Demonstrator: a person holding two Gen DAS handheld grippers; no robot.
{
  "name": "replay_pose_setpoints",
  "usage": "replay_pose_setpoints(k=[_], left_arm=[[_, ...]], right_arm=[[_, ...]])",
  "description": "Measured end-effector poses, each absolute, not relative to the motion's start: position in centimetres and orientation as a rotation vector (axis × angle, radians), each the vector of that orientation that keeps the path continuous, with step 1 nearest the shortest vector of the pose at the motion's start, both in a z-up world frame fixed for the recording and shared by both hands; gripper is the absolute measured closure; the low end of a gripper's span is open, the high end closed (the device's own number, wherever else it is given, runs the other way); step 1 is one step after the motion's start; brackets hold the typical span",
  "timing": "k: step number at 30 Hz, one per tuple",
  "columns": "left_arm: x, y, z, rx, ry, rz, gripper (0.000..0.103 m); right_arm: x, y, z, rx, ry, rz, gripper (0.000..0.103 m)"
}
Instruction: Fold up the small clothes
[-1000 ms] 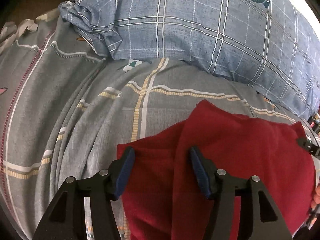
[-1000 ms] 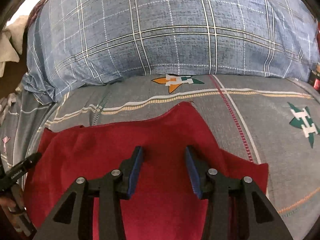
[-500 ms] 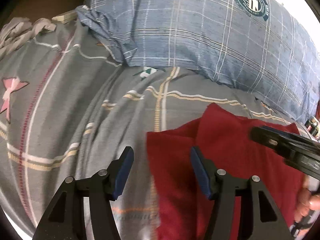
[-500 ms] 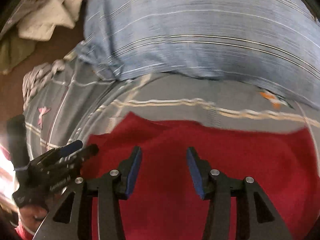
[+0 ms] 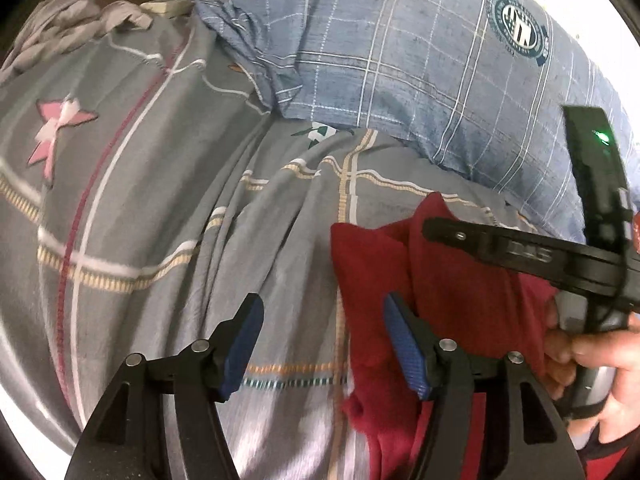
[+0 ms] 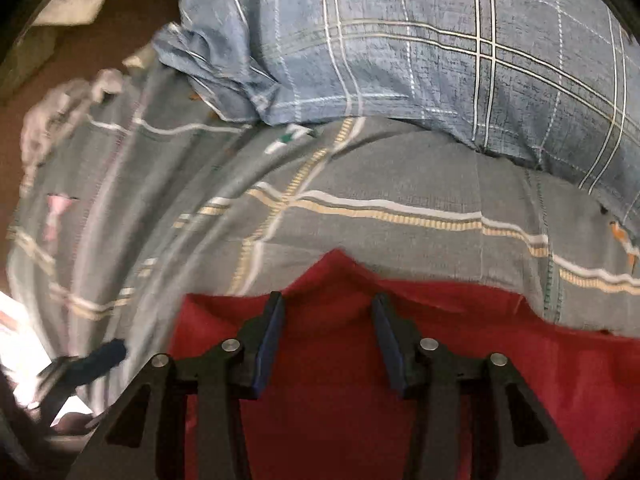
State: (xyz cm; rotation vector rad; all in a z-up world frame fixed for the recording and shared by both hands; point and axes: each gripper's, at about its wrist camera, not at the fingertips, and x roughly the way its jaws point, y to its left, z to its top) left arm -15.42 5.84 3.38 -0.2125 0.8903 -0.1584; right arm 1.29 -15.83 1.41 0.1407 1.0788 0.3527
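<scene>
On the bed, near edge: a dark red garment lies on a grey checked bedsheet.
Red garment: small piece of cloth, partly folded, with a raised pointed fold at its far edge; in the left wrist view it fills the near right of the scene, and in the right wrist view it spreads across the whole near part.
Left gripper: its fingers are spread and have just been opening; the left blue pad hangs over bare bedsheet, the right blue pad sits at the garment's left border, and nothing is pinched between them.
Right gripper: its fingers are parted, having just widened a little, and hang over the garment near its far pointed fold; whether the pads touch the cloth cannot be told, and no cloth is pinched between them.
Right gripper seen from the left: its black body reaches in from the right above the garment, with a small green light on its upright part.
Hand: a person's hand grips that tool at the right edge.
Bedsheet: grey, with white, yellow and dark red lines, a pink star-like print at the left, and creases running towards the near side.
Pillow: blue checked, with a round badge print, lying at the far side of the bed, well apart from the garment.
Far left: pale crumpled cloth beyond the bed's edge, blurred.
</scene>
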Motion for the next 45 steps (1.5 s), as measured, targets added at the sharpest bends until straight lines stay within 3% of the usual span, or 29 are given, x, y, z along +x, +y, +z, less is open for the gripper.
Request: replay_pose_setpoints(k=[3, 5, 9, 14, 23, 30, 32, 34, 36, 38, 39, 45], left_arm=[[-16.9, 6.7, 3.2, -0.256, 0.893, -0.173, 0.037], [-17.6, 7.1, 3.0, -0.291, 0.904, -0.202, 0.037], [-18.0, 7.6, 3.5, -0.314, 0.873, -0.242, 0.036], [-18.2, 8.5, 3.9, -0.404, 0.828, -0.358, 0.025], [-18.2, 8.7, 4.3, -0.411, 0.742, -0.452, 0.025], [-17.0, 6.0, 2.0, -0.276, 0.875, -0.403, 0.026], [-16.8, 5.1, 1.7, -0.256, 0.891, -0.421, 0.034], [-16.3, 4.2, 1.3, -0.25, 0.918, -0.433, 0.056], [-15.9, 3.6, 1.0, -0.223, 0.924, -0.415, 0.058], [-15.5, 3.6, 1.1, -0.242, 0.929, -0.412, 0.069], [-15.5, 4.2, 1.2, -0.283, 0.925, -0.421, 0.081], [-17.2, 5.2, 3.5, -0.415, 0.792, -0.605, 0.097]], right_arm=[[-0.5, -15.8, 2.4, 0.159, 1.07, 0.405, 0.037], [-1.0, -15.1, 2.7, 0.158, 1.076, 0.43, 0.032], [-0.4, -13.8, 2.7, 0.186, 1.099, 0.444, 0.031], [0.5, -14.6, 1.6, 0.26, 1.164, 0.438, 0.027], [0.3, -16.7, 1.8, 0.314, 1.181, 0.46, 0.027], [-0.2, -17.2, 2.2, 0.329, 1.168, 0.485, 0.027], [-0.4, -17.1, 2.4, 0.314, 1.161, 0.495, 0.027], [-0.5, -17.0, 2.5, 0.312, 1.158, 0.505, 0.027], [-0.6, -17.1, 2.5, 0.321, 1.158, 0.512, 0.027], [-0.5, -17.3, 2.4, 0.344, 1.158, 0.51, 0.027], [-0.3, -17.5, 2.3, 0.359, 1.161, 0.506, 0.027], [0.4, -17.3, 2.6, 0.409, 1.187, 0.506, 0.022]])
